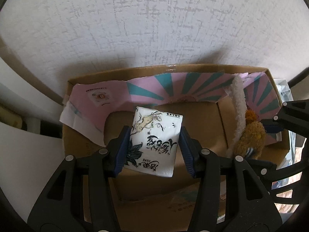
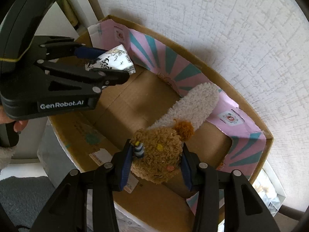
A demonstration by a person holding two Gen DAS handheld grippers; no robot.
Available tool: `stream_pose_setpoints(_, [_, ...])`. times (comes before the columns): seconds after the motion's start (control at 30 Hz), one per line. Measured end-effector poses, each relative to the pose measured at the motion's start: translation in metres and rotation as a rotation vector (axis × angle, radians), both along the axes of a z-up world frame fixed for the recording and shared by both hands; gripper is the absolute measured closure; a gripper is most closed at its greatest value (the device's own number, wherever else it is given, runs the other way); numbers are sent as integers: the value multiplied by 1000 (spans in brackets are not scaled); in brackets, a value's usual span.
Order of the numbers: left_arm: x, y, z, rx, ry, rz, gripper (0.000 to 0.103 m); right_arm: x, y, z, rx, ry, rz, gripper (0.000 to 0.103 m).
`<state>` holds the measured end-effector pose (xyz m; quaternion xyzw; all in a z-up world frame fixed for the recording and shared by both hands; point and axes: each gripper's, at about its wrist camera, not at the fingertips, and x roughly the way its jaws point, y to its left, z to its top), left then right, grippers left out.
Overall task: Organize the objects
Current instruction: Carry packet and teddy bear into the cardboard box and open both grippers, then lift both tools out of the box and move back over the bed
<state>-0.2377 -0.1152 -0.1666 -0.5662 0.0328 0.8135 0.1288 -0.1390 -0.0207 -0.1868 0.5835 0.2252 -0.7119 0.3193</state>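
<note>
My left gripper [image 1: 154, 147] is shut on a white tissue pack [image 1: 153, 141] printed with black lettering, and holds it over the open cardboard box [image 1: 119, 70]. The pack also shows in the right wrist view [image 2: 114, 60], between the left gripper's fingers [image 2: 90, 52]. My right gripper [image 2: 156, 164] is shut on a brown plush slipper [image 2: 160, 152] with a cream fleece lining [image 2: 195, 106], inside the box's right part [image 2: 249, 104]. The slipper also shows in the left wrist view [image 1: 251, 137].
A pink and teal paper liner [image 1: 173, 87] runs along the box's back and right walls. The box stands against a white textured wall [image 1: 154, 19]. A plastic-wrapped item [image 2: 270, 191] lies outside the box's right side. A grey mat [image 2: 19, 195] lies at the lower left.
</note>
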Motion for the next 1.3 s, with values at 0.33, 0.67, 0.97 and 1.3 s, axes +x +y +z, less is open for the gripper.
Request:
stream_pose_setpoints(0.33, [2,12,13,31,41,-36,0,3,29,11,-80,2,-78,2])
stream_pose_setpoints(0.67, [6,31,7,30,44,-60,0,5,51,15,-128,10,-155,1])
stream_pose_setpoints(0.97, [13,22,53,29,56,-63,0,8,49,22,-132,41,-170,1])
stream_pose_setpoints(1.3, [45,19,103,36,123,-18,0,35,67,62,-148,98,-133,1])
